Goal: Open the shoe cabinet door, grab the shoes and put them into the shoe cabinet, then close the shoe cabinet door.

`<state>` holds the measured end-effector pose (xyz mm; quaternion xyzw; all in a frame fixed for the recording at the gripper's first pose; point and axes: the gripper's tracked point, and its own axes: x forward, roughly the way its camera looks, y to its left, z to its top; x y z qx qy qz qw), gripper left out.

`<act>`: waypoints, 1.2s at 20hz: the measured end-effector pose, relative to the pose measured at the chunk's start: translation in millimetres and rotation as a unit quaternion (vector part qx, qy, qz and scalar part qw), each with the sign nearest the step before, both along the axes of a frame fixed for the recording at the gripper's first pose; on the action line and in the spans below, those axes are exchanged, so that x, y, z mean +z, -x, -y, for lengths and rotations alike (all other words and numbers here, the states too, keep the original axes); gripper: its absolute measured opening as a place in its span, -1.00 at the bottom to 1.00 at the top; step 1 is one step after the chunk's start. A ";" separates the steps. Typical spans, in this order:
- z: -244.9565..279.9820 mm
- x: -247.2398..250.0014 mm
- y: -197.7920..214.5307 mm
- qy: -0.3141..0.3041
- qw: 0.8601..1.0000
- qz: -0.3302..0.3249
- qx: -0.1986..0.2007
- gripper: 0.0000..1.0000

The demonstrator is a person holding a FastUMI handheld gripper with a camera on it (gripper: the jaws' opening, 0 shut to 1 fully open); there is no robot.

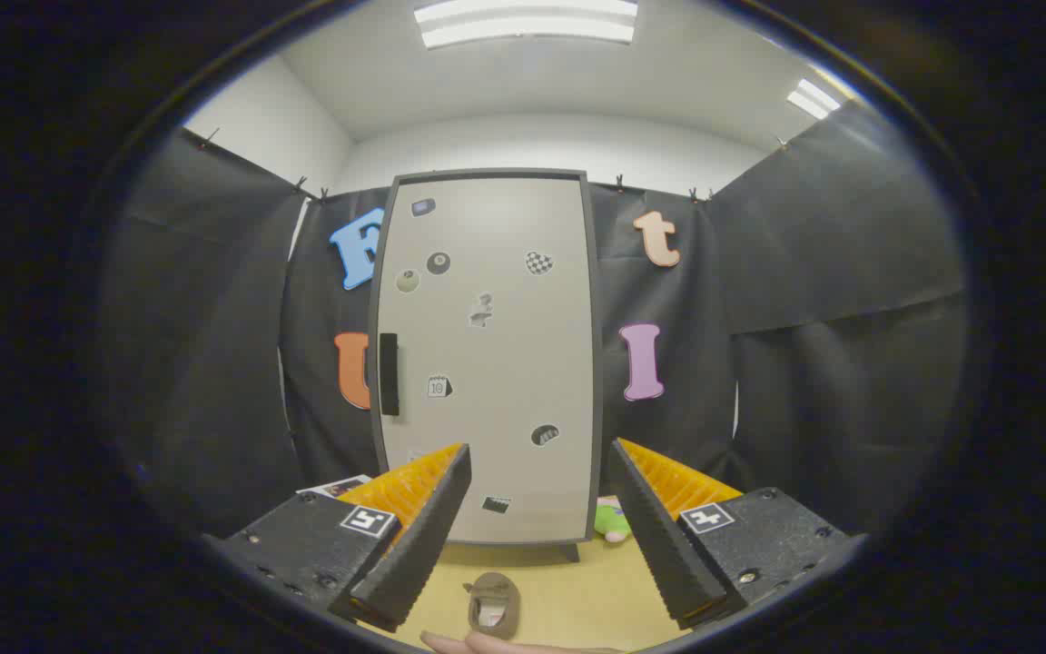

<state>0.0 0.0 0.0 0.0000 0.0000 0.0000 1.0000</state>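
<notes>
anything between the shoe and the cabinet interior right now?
Yes: the cabinet door is shut, its handle untouched. The shoe lies on the floor between the open gripper fingers, short of the cabinet. The door must open first.

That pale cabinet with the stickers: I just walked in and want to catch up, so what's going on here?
A person holds a two-finger gripper aimed at the tall pale-grey shoe cabinet. Its door is shut, with the black handle on its left edge untouched. The jaws stand open and hold nothing. A brown shoe lies on the yellowish floor between them, short of the cabinet. Something green sits by the cabinet's foot. A hand shows just below the shoe.
</notes>
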 end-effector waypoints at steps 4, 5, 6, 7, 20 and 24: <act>3.8 5.7 11.7 0.005 1.000 0.014 0.001 0.98; 5.0 8.5 14.0 0.006 1.000 0.020 0.000 0.98; 5.8 11.3 15.9 0.008 1.000 0.025 -0.001 0.98; 6.6 11.3 16.4 0.010 1.000 0.028 -0.001 0.97; -46.3 14.7 -30.9 -0.004 0.996 0.026 0.083 0.97; -104.9 22.6 -71.0 0.037 0.990 0.020 0.137 0.97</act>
